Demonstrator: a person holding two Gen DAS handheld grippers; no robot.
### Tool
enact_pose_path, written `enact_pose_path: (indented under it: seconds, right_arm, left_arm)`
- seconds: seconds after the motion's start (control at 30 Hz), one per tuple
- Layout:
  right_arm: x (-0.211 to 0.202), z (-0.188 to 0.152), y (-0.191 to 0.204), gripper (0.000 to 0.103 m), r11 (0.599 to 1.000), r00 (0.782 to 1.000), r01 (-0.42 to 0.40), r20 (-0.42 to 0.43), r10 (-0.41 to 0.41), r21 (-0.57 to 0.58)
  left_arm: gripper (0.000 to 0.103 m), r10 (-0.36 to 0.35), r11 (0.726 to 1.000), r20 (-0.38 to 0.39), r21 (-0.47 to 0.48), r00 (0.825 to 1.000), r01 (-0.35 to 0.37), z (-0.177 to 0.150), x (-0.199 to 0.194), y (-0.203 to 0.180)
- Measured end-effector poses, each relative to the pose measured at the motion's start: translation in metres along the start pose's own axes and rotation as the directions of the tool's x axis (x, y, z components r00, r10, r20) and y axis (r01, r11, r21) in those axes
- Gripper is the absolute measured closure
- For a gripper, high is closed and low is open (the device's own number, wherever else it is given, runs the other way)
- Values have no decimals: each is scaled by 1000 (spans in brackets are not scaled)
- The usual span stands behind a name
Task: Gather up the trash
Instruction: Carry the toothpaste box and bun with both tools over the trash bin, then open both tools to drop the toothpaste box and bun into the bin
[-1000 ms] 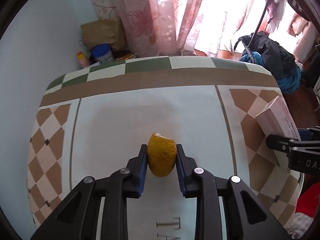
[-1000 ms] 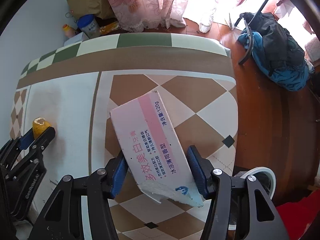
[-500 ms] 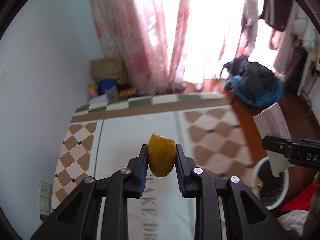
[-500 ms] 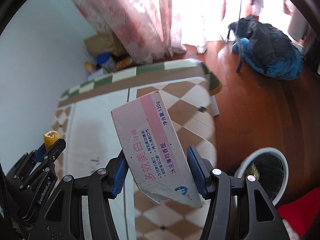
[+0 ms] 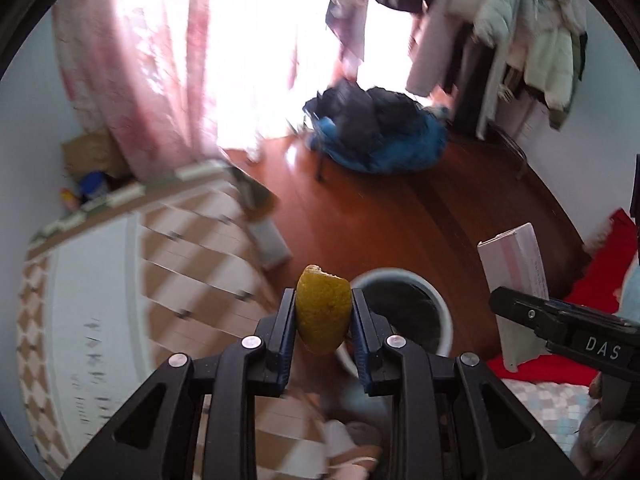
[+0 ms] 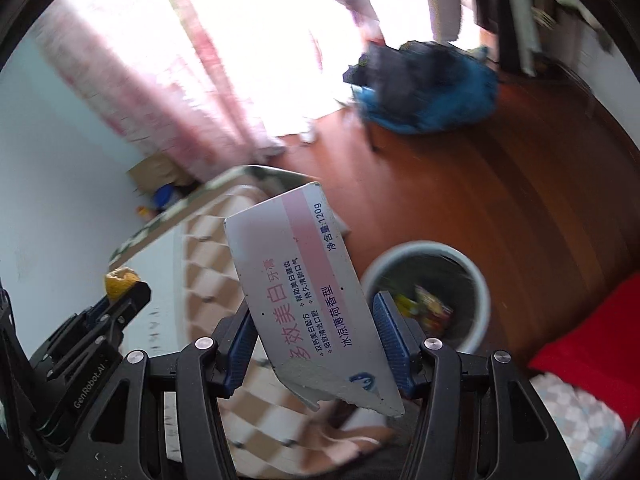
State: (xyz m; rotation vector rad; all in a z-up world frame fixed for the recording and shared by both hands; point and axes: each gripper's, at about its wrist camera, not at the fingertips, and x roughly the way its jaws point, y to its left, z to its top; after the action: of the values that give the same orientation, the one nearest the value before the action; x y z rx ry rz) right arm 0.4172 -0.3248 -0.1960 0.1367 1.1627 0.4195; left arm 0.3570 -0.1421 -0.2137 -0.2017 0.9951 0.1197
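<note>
Now, in the left wrist view, the desk (image 5: 100, 280) that filled the frame a second ago has slid to the lower left, and the wooden floor (image 5: 380, 220) and a white bin (image 5: 436, 300) have come in at lower centre. My left gripper (image 5: 323, 316) has its jaws pinching the yellow peel (image 5: 322, 308), which sits in front of the bin's near rim, so I judge this piece is almost at the drop. At the right edge my other gripper shows side-on with the pink-and-white carton (image 5: 516, 268) standing up from it. What the bin holds is too dark to tell from here.

Next, in the right wrist view, the same swing shows: the desk (image 6: 172, 252) has gone to the left and the bin (image 6: 476, 280) now lies at lower right, just past the carton's edge. My right gripper (image 6: 316, 340) has its jaws pressed on both long sides of the carton (image 6: 304, 292), whose torn end points back toward me. Inside the bin I see colourful wrappers (image 6: 428, 308), blurred. My left gripper, at lower left, shows the peel (image 6: 120, 280) at its tip. Both pieces are clear of the desk; the release is what remains.
</note>
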Motion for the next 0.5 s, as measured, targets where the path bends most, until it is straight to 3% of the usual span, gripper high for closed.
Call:
enact_pose_path:
  seconds: [0.07, 0.2, 0.37, 0.43, 0.5]
  right_arm:
    - [15, -3, -37, 44, 998, 999, 29, -36, -27, 52]
    - [59, -8, -104, 44, 987, 991, 60, -129, -41, 148]
    - [128, -7, -155, 45, 971, 975, 71, -223, -19, 228]
    - [150, -4, -165, 45, 971, 967, 81, -252, -23, 225]
    - [168, 1, -174, 45, 971, 964, 99, -264, -38, 219]
  left_arm:
    - [81, -40, 999, -79, -5, 996, 40, -1, 35, -18]
    - [80, -67, 998, -245, 0, 967, 69, -6, 114, -42]
    - [75, -73, 997, -355, -4, 932, 77, -7, 171, -55]
    - [64, -60, 998, -385, -9, 921, 61, -7, 187, -58]
    - [34, -51, 999, -389, -18, 920, 48, -6, 192, -59]
